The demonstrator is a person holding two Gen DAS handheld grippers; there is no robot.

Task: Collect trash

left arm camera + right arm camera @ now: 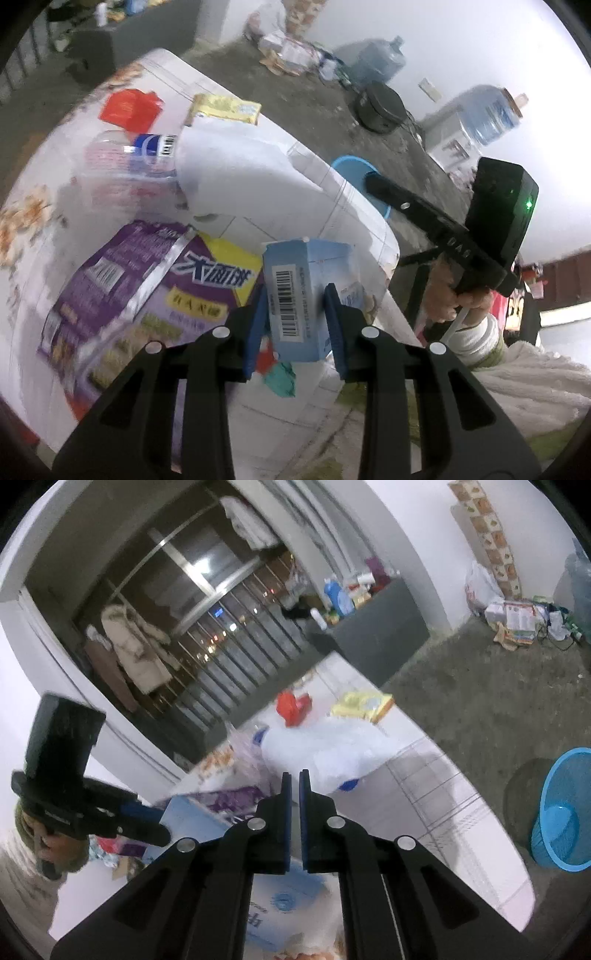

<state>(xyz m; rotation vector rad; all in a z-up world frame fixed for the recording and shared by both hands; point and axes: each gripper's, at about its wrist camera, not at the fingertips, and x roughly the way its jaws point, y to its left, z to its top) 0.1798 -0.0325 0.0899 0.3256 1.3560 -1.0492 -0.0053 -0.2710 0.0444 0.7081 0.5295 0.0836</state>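
Risk: light-blue barcoded cardboard carton (308,299), clamped between left gripper (295,321) pads above the table, may twist free | right gripper (294,812) pressed together, empty | blue mesh plastic bin (561,812) at 3 o'clock, well apart.

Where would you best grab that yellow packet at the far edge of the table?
The yellow packet lies flat, so pinch a thin edge. Its far long edge sits at the table rim and looks free, while the white bag crowds the near side. Bring the tongs in low from there.

two water jugs (487,110), one blue basket (561,812)
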